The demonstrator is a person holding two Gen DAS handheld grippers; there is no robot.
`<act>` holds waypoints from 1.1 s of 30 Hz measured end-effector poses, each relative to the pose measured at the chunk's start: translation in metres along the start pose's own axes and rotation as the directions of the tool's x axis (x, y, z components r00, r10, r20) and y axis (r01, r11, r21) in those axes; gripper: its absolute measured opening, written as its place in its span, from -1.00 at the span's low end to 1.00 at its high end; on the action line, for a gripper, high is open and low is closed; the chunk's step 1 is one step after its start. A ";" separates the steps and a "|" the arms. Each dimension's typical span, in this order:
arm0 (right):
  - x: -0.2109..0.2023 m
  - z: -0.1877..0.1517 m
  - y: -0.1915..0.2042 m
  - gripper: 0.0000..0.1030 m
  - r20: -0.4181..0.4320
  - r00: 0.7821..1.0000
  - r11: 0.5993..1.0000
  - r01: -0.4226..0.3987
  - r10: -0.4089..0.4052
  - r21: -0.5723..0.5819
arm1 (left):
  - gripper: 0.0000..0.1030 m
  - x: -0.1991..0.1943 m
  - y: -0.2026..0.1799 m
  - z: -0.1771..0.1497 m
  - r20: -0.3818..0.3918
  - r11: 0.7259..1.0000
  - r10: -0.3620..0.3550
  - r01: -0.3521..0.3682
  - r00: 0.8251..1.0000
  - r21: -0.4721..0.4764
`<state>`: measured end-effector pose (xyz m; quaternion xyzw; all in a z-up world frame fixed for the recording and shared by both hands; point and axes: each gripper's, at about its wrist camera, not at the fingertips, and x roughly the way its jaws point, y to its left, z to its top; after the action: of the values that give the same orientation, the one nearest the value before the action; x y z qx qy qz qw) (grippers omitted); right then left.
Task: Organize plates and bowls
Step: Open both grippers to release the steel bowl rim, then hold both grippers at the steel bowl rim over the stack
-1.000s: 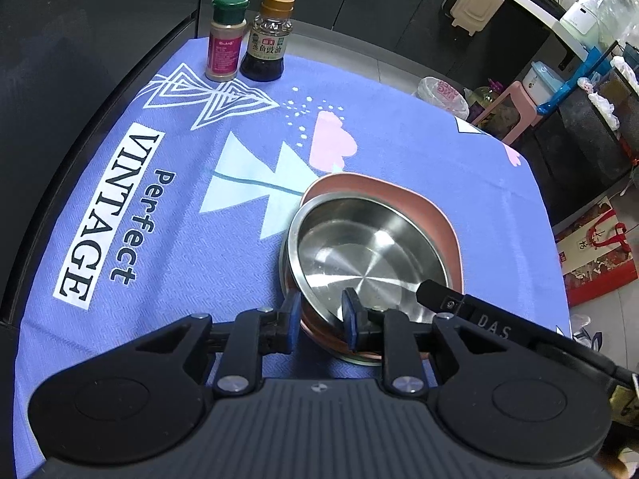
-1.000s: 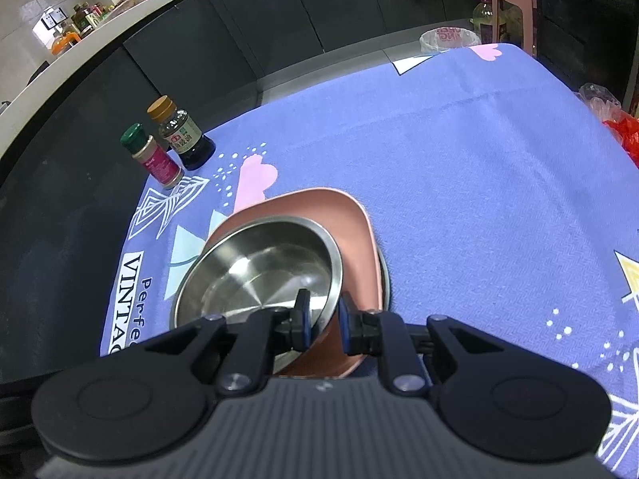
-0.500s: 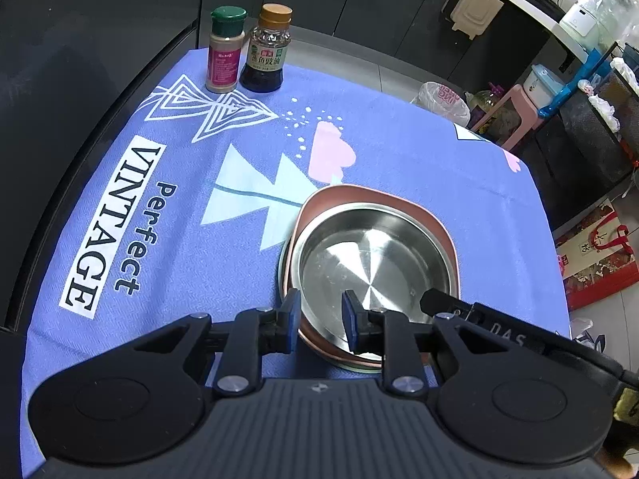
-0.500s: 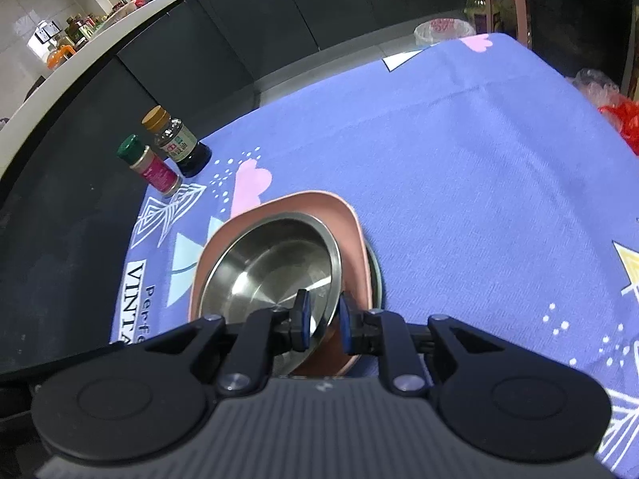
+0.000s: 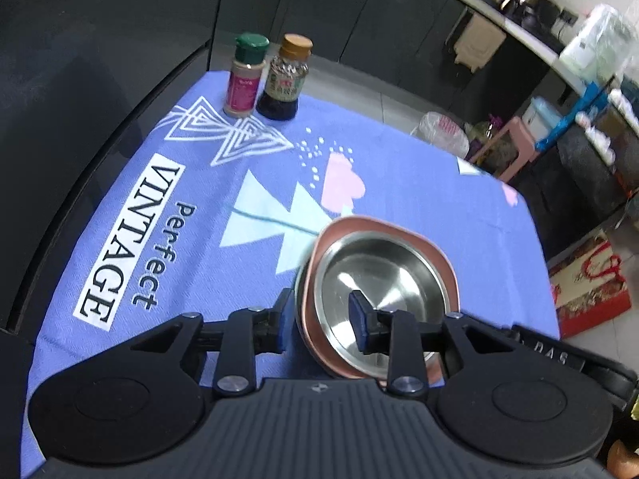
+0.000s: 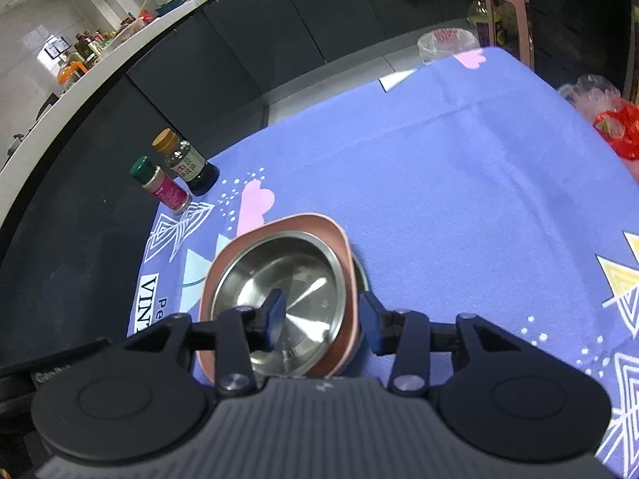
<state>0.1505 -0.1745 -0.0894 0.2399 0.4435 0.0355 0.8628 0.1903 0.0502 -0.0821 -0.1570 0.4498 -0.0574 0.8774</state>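
A steel bowl [image 5: 379, 279] sits inside a pink squarish plate [image 5: 447, 267], with another dish edge showing under the plate. The stack rests on the purple tablecloth [image 5: 191, 215]. My left gripper [image 5: 319, 319] is open, its jaws either side of the stack's left rim. In the right wrist view the steel bowl [image 6: 295, 279] lies in the pink plate [image 6: 343, 247]. My right gripper [image 6: 323, 319] is open, its jaws either side of the stack's right rim.
A green-capped spice jar [image 5: 244, 76] and a dark sauce bottle [image 5: 284, 80] stand at the cloth's far left corner; they also show in the right wrist view, the jar [image 6: 159, 185] and the bottle [image 6: 187, 167]. A dark counter runs along the left.
Both grippers have opened from nearly shut. Both have pulled back and risen a little above the stacked bowl and plate, which stays on the cloth.
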 end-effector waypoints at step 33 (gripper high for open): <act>0.031 0.001 -0.019 1.00 -0.098 0.995 0.997 -0.009 0.016 0.075 | -0.20 0.037 0.012 -0.001 -0.070 0.997 -0.074 0.074 0.995 0.004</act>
<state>0.1671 -0.1826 -0.1209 0.2724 0.4852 0.0364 0.8301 0.2109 0.0518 -0.1152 -0.1688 0.4740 -0.0967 0.8588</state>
